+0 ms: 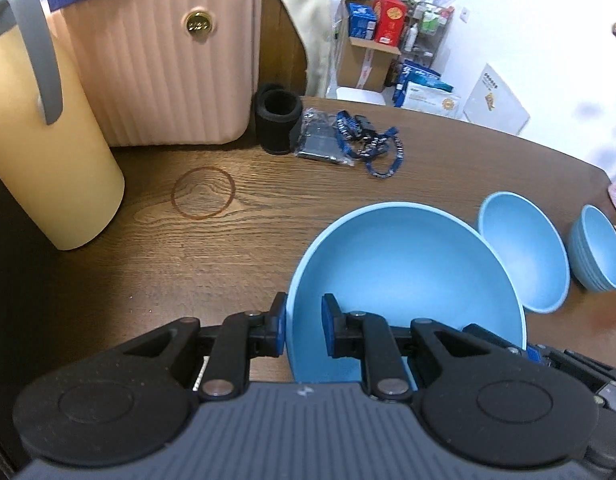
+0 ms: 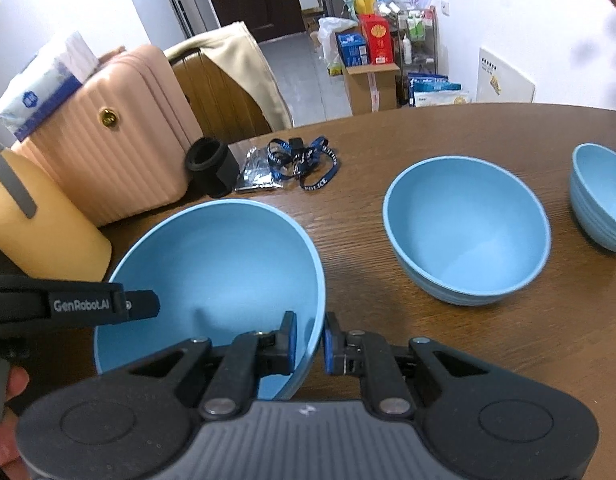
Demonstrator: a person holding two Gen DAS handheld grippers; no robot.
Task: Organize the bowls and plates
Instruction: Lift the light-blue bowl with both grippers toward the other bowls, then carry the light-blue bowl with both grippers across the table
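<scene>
Both grippers are clamped on the rim of the same large blue bowl (image 1: 404,268), one on each side. In the left wrist view the left gripper (image 1: 304,330) pinches the bowl's wall at about 9 o'clock of its rim, one blue pad outside and one inside. In the right wrist view the right gripper (image 2: 310,340) pinches the opposite wall, near 4 o'clock of the rim, again with a pad on either face. The bowl is tilted, and the wooden table (image 1: 227,240) shows beyond it in both views; whether it is clear of the table cannot be told.

At 2 o'clock from the held bowl in the right wrist view stands a medium blue bowl (image 2: 466,228), upright on the table and apart from it. Farther toward 3 o'clock, at the frame's edge, sits a stack of small blue bowls (image 2: 602,196).

At 10 o'clock of the table stand a pale yellow jug (image 1: 47,152) with a grey handle and a pink ribbed suitcase (image 1: 163,64). Just beside the suitcase is a black cylinder cup (image 1: 277,118), and next to that a blue lanyard (image 1: 372,144) lying on a shiny packet.
</scene>
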